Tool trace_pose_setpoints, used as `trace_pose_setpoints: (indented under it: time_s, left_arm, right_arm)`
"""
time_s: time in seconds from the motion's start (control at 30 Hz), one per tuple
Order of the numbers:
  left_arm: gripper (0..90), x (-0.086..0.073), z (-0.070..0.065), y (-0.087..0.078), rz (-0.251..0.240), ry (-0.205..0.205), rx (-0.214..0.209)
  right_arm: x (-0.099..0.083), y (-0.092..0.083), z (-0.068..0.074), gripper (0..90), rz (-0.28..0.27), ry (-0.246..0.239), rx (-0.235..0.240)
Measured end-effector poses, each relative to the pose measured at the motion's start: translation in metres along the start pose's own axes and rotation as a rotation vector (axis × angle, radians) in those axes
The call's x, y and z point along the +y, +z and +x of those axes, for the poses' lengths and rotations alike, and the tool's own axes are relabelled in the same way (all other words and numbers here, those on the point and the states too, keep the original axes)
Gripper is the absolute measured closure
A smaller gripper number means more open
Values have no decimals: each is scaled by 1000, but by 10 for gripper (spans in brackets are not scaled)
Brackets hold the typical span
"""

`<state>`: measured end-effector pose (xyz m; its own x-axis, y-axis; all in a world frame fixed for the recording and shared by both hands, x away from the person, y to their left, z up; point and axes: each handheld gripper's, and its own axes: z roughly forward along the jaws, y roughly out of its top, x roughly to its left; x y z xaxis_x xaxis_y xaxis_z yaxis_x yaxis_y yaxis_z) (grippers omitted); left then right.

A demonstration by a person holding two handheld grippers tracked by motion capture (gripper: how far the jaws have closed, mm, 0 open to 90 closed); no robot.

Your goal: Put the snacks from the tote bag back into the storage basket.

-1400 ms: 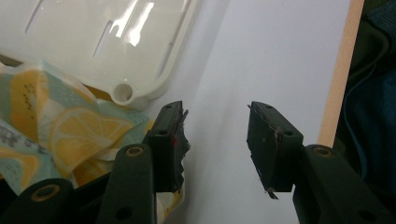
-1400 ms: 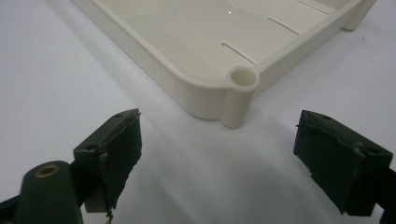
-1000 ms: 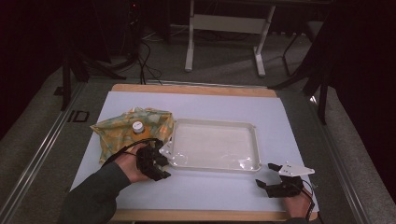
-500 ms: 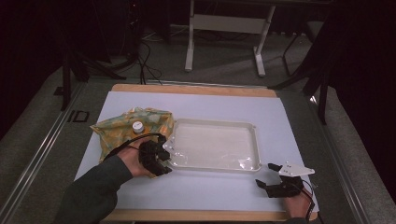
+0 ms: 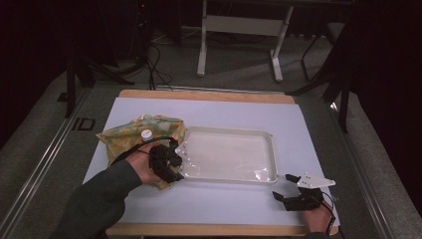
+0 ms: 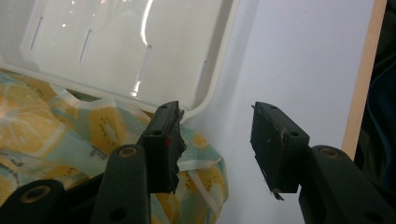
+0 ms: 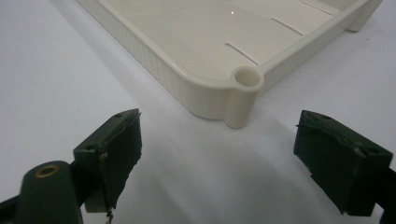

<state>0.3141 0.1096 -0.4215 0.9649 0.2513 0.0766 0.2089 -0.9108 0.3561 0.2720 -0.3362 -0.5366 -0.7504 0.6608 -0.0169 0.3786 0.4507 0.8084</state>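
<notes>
Presently on the table:

- Table [image 5: 308, 129]: pale mat on a wooden top, seen from the high view; dark floor and a white stand's legs beyond its far edge.
- Tray [image 5: 226, 154]: shallow, cream-white plastic, rectangular, slotted floor, lying flat at the middle of the mat. One round corner post [image 7: 247, 79] shows in the right gripper view, near and between that gripper's jaws but apart from them.
- Pouch [image 5: 137, 137]: soft bag printed with yellow citrus and kiwi slices on pale green, with a small white round cap [image 5: 146, 133] on top. It lies left of the tray; in the left gripper view its edge tucks under the tray's near corner [image 6: 205, 100].
- Left gripper [image 5: 169, 162]: held in the person's left hand [image 5: 142, 167], at the tray's left end, over the pouch's edge. Jaws spread apart with nothing between them; one jaw lies over the pouch, the other over bare mat.
- Right gripper [image 5: 298, 196]: at the near right corner of the mat, well apart from the pouch, just off the tray's near right corner. Jaws spread wide, empty, low over the mat. Grey plate [image 5: 313, 180] on top.
</notes>
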Motion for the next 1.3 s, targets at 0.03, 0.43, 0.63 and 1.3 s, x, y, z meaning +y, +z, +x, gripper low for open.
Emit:
trace_pose_setpoints:
  time_s: [0.03,0.43,0.63,1.3]
  left_arm:
    - [528,0,0,-1,5,1,5]
    - [522,4,11,-6,23,-5,2]
    - [522,8,16,-9,44,-8,-1]
    - [522,17,27,-12,117,-4,-11]
  right_arm:
    - [0,0,0,148,0,0,0]
    - [0,0,0,148,-3,-4,0]
    - [0,0,0,148,-3,-4,0]
    - [0,0,0,149,-3,-4,3]
